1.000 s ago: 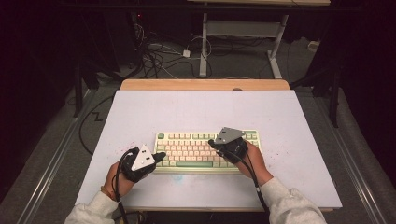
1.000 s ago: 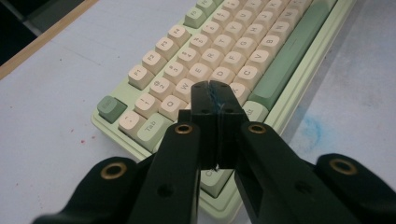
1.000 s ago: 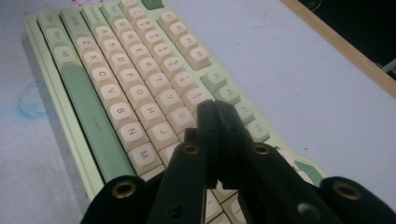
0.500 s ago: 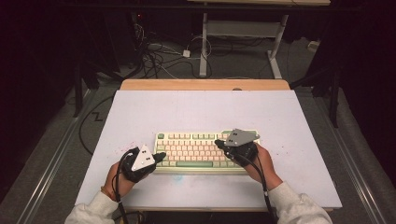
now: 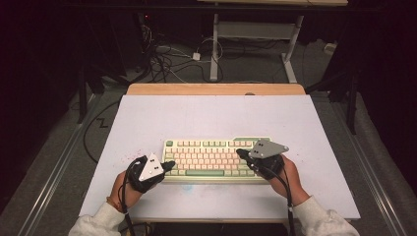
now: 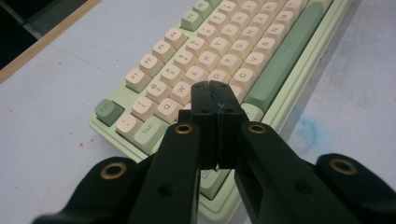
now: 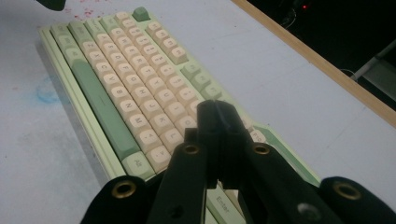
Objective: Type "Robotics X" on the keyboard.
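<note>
While both hands rest at the near part of the table, the scene runs from biggest thing to smallest:

Table: the pale tabletop spreads out ahead of both grippers and under them; a wooden strip runs along its far edge, well beyond the 2 sets of tips.

Keyboard: the green and cream keyboard lies flat between the 2 grippers, its long side across the table. Its left end sits under the left gripper's tips and its right end under the right gripper's tips.

Space bar: the long green space bar lies on the near row, to the right of the left gripper's tips in the left gripper view and to the left of the right gripper's tips in the right gripper view.

Left gripper: the left gripper has its 2 jaws pressed flat together with nothing between them. The tips stand over the cream keys by the W key; whether they touch a key I cannot tell.

Right gripper: the right gripper likewise has its 2 jaws closed on each other, empty, above the cream keys near the right end, with the Enter key just below them in its view. Contact cannot be told.

Blue smudge: a faint blue stain marks the tabletop just on the near side of the keyboard, between the 2 grippers.

Esc key: the green Esc key sits at the far left corner, just left of the left gripper's tips.
</note>
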Demonstrator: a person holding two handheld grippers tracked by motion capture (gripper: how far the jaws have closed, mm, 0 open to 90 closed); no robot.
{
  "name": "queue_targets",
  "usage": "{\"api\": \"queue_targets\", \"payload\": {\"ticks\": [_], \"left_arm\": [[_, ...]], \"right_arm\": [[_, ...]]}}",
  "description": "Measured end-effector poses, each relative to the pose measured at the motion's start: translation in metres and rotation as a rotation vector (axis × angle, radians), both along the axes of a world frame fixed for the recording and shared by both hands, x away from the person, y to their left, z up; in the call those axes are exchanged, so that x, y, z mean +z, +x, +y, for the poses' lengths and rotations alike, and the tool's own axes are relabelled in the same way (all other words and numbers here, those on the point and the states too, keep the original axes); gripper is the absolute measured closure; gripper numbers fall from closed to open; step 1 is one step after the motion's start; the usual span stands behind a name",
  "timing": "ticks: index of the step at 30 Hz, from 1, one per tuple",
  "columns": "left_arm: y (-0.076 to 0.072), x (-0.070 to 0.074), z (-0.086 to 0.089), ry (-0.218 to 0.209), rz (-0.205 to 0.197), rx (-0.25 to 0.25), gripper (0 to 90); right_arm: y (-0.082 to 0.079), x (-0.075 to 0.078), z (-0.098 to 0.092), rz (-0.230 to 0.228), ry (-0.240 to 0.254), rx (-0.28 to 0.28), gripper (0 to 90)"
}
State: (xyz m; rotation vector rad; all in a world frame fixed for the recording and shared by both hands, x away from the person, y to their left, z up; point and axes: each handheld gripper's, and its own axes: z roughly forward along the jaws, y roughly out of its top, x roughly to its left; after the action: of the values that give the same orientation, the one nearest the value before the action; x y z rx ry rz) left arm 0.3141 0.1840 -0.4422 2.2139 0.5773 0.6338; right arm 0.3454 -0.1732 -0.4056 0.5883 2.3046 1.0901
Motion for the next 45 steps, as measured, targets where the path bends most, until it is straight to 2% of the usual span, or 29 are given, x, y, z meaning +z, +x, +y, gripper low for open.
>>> {"api": "queue_targets", "payload": {"ticks": [8, 10, 13, 24, 29, 33, 37, 45], "left_arm": [[0.000, -0.001, -0.002, -0.002, 0.013, -0.007, 87.3], [0.000, -0.001, -0.003, -0.002, 0.012, -0.007, 83.4], [0.000, -0.001, -0.005, 0.009, 0.012, -0.009, 86.2], [0.002, -0.001, -0.009, -0.001, 0.028, -0.014, 87.9], [0.003, -0.002, -0.014, 0.000, 0.059, -0.022, 87.8], [0.008, -0.001, -0.017, -0.022, 0.098, -0.026, 87.8], [0.011, 0.001, -0.020, -0.053, 0.114, -0.033, 87.8], [0.017, 0.003, -0.029, -0.060, 0.126, -0.050, 87.8]], "right_arm": [[-0.007, -0.003, -0.014, -0.001, 0.004, -0.015, 90.0], [-0.009, -0.003, -0.017, -0.004, 0.002, -0.017, 90.0], [-0.012, -0.005, -0.024, -0.011, 0.013, -0.033, 90.0], [-0.027, -0.009, -0.044, -0.020, 0.016, -0.057, 90.0], [-0.032, -0.014, -0.053, -0.019, 0.013, -0.056, 90.0], [-0.034, -0.017, -0.059, -0.005, 0.008, -0.067, 90.0], [-0.036, -0.018, -0.063, 0.000, 0.003, -0.071, 90.0], [-0.040, -0.021, -0.065, 0.006, -0.005, -0.071, 90.0]]}}
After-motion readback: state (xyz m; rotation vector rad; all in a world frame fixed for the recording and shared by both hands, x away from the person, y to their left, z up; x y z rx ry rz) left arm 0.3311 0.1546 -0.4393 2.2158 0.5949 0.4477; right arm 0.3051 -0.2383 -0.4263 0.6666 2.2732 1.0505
